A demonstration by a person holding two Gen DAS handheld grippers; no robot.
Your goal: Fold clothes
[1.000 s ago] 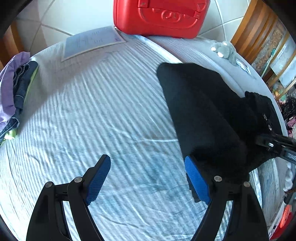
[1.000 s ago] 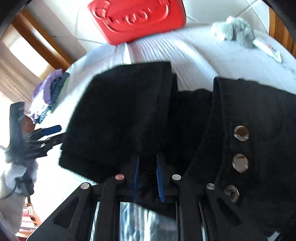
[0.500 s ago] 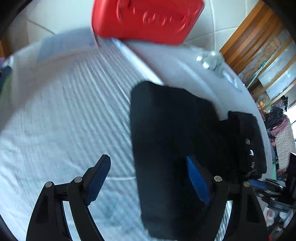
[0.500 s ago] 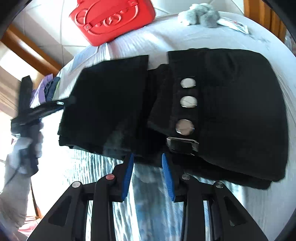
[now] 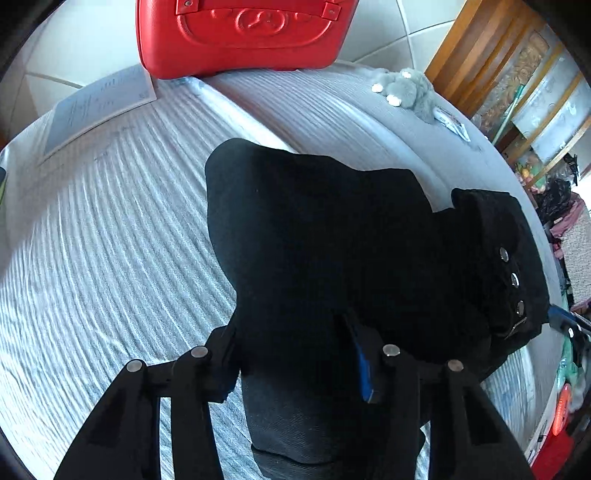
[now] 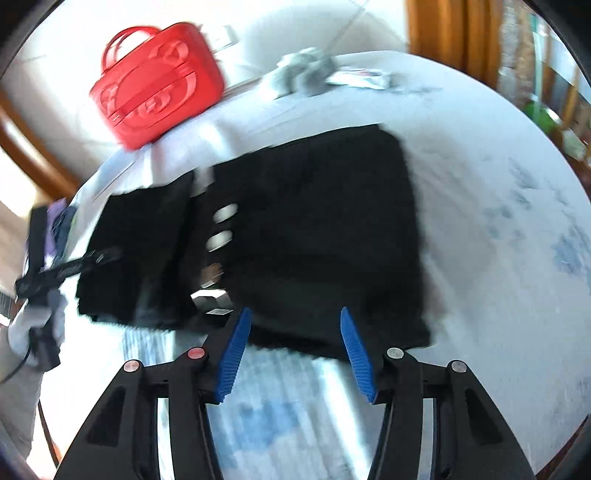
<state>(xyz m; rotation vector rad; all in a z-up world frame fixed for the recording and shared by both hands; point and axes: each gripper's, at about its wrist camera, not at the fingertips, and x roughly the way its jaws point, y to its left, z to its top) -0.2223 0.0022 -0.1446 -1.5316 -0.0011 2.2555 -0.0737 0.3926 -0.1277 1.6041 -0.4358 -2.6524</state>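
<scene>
Left gripper now closing on black trousers | no readable writing

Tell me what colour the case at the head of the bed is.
Red case; clearest in the left wrist view.

Striped bed, black garment, red case, grey plush, paper

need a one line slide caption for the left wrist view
Left gripper closing on a fold of the black garment on the striped bed sheet, red case behind.
</scene>
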